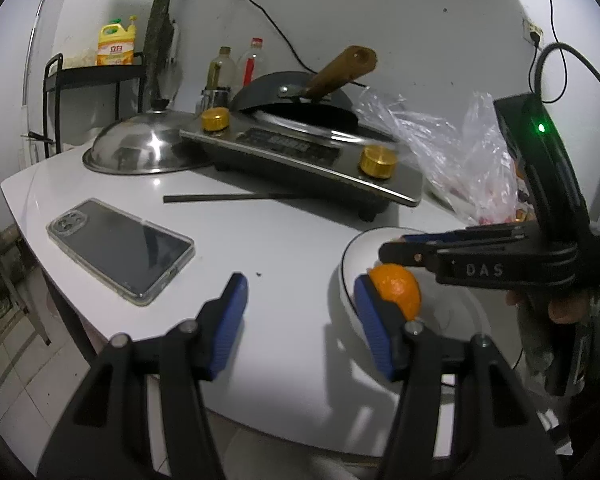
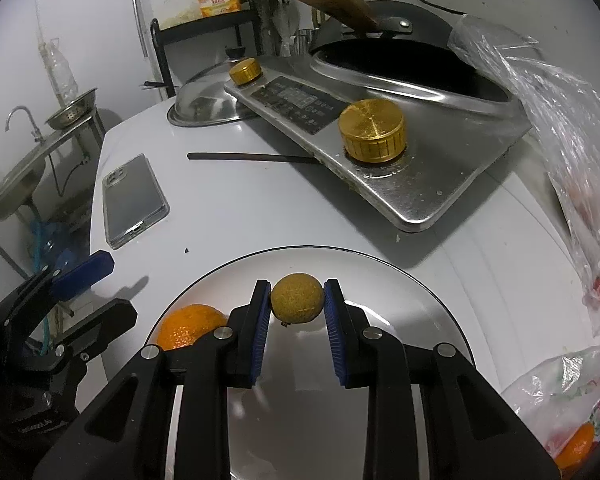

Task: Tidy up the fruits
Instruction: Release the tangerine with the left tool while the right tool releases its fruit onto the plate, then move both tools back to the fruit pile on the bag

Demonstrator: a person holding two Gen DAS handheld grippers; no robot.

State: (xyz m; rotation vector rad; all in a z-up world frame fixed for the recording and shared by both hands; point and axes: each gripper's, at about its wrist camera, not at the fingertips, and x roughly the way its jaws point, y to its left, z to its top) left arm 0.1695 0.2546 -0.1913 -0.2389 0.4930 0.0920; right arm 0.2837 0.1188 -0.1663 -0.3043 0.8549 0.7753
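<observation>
My right gripper (image 2: 297,294) is shut on a small round yellow-brown fruit (image 2: 297,298), held just above the white plate (image 2: 380,272). An orange (image 2: 188,326) lies on the plate's left side. In the left wrist view that orange (image 1: 398,290) sits against the outside of my left gripper's right finger. My left gripper (image 1: 300,320) is open with only bare table between its blue pads. The right gripper (image 1: 392,250), in a person's hand, reaches in over the plate (image 1: 350,264) from the right. In the right wrist view the left gripper (image 2: 96,292) hangs at the plate's left edge.
A steel induction cooker (image 2: 420,184) with gold knobs and a wok (image 2: 400,52) stands behind the plate. A phone (image 1: 120,250), a black chopstick (image 1: 228,198) and a steel lid (image 1: 140,148) lie at the left. Clear plastic bags with fruit (image 2: 572,152) crowd the right. The table edge (image 1: 40,240) drops off left.
</observation>
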